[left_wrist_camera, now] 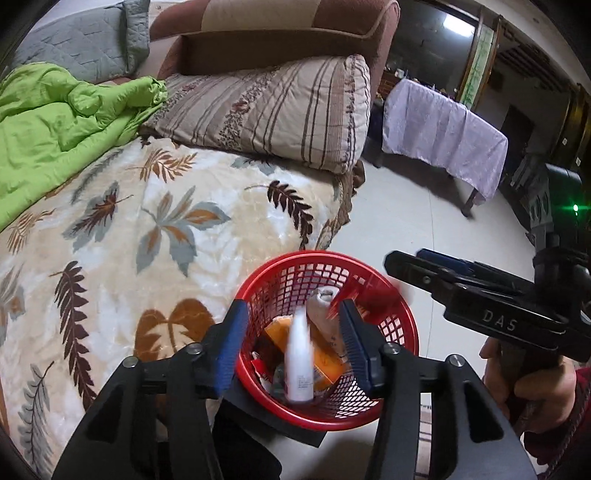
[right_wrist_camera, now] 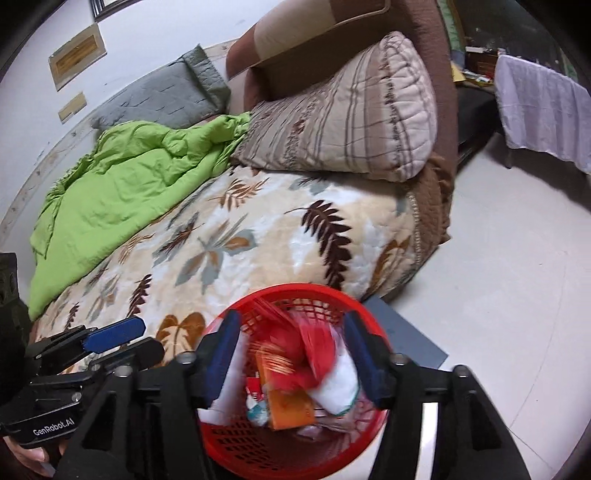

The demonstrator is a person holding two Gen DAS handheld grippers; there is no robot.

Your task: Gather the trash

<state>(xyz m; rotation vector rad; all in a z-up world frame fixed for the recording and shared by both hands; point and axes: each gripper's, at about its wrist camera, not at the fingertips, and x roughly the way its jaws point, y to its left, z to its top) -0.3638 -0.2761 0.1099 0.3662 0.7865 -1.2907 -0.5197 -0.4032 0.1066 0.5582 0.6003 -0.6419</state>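
**Trash Drops Into the Red Basket**

Beside the bed (left_wrist_camera: 155,229), both grippers hang over the red basket (left_wrist_camera: 402,354) on the floor. The left gripper (left_wrist_camera: 291,339) is released, and a white bottle (left_wrist_camera: 300,365) is blurred, likely falling in. The right gripper (right_wrist_camera: 291,354) is released too, red and white wrappers (right_wrist_camera: 321,354) tumbling below.

A bed (left_wrist_camera: 166,229) is covered by a cream blanket printed with brown and grey leaves. A crumpled green quilt (left_wrist_camera: 55,122) is heaped at its far side, beside a striped pillow (left_wrist_camera: 273,110) and a grey quilted pillow (left_wrist_camera: 85,40). A brown padded headboard (left_wrist_camera: 280,37) is seen behind. The floor (left_wrist_camera: 413,221) is pale and glossy. A table draped in lilac cloth (left_wrist_camera: 443,133) is set beyond. Framed plaques (right_wrist_camera: 77,55) are hung on the white wall (right_wrist_camera: 155,33).
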